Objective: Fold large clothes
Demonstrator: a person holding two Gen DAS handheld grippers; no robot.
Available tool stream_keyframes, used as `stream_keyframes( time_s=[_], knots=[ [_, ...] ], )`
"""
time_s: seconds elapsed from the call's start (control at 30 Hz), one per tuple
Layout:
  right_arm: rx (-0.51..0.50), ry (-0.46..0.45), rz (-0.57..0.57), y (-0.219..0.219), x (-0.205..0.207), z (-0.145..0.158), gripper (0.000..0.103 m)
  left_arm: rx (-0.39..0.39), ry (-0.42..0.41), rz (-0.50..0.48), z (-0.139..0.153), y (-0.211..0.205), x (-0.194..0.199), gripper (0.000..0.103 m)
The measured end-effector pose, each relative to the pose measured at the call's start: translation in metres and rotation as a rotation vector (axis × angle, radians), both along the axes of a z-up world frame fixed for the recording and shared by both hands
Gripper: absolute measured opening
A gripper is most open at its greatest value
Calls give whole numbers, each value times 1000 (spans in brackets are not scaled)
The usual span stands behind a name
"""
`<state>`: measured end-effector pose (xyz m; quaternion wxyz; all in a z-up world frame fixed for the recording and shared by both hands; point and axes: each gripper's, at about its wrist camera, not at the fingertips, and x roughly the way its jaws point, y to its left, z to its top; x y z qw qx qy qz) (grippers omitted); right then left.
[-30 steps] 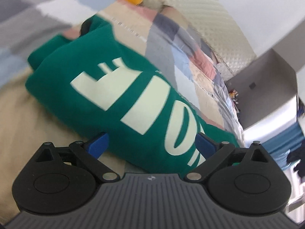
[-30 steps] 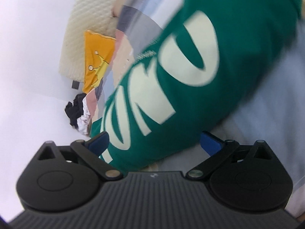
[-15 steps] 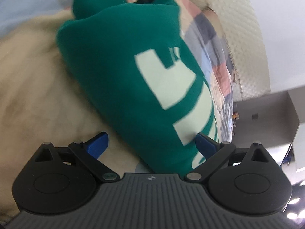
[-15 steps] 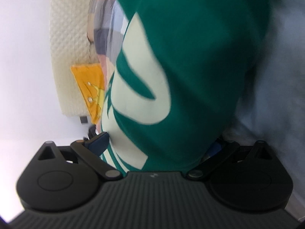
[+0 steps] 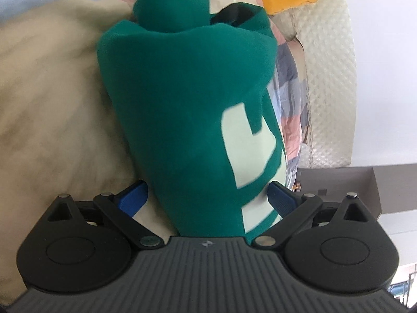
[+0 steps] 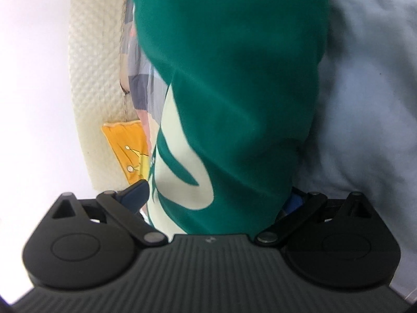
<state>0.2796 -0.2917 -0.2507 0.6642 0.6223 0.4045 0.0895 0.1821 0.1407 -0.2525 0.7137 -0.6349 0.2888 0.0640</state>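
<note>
Thick green sweatshirt w/ pale lettering [image 5: 187,120] fills frame centre in both views, bundled betw spread jaws of left gripper [image 5: 208,195] and right gripper [image 6: 219,195]; whether actually pinched can't be told. Judged soft, bulky, floppy, non-fragile. Best gripped at the folded edge thru all layers, else sag/unfolding likely.

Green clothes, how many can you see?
1: a green sweatshirt, bundled between the left gripper and right gripper, over the bed. Others may be hidden beneath it.
</note>
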Motion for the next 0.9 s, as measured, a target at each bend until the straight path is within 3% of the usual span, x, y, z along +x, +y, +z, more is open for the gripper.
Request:
stream_keyframes(
  time_s=[0.33, 0.57, 0.7, 0.83, 0.9],
  knots=[
    [-18, -12, 11, 1, -8, 5, 103, -29, 2, 132, -11, 14, 22, 100],
    [73, 18, -83, -18, -15, -5, 103, 31, -4, 138, 0, 16, 26, 67],
    [31, 18, -143, -30, -23, 1, 103, 47, -15, 134, 6, 17, 27, 53],
    [-73, -19, -220, -48, -31, 15, 103, 72, -26, 123, 14, 16, 30, 50],
    [-77, -12, -225, -53, -28, 14, 103, 68, -26, 122, 15, 15, 30, 50]
  ],
)
